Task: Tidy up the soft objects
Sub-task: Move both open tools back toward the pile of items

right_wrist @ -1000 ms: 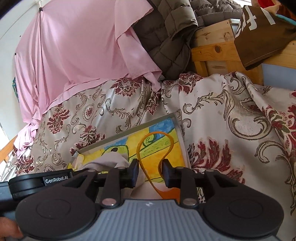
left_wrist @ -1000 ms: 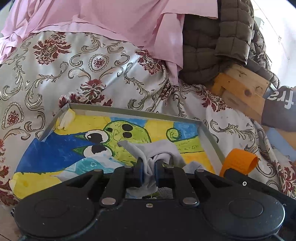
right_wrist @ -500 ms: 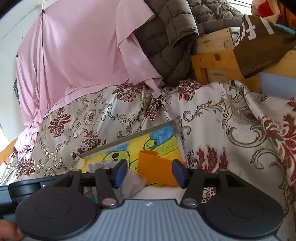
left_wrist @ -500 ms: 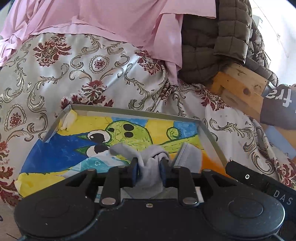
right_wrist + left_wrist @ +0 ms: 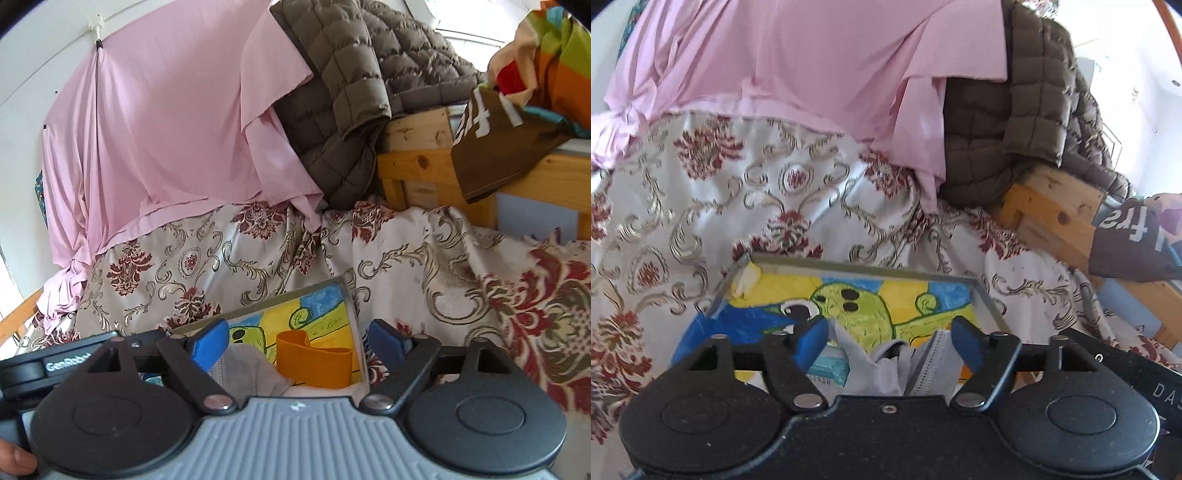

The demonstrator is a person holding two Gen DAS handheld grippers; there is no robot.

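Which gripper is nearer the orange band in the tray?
Right. The right gripper is open with the orange band lying between its fingers; the left gripper, also open, sits over the grey cloth beside it.

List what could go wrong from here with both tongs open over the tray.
1. The grey cloth lies bunched between the open left tongs; pulling back could snag and drag it out.
2. The orange band curls upright near the tray edge by the right tongs and might spring over.
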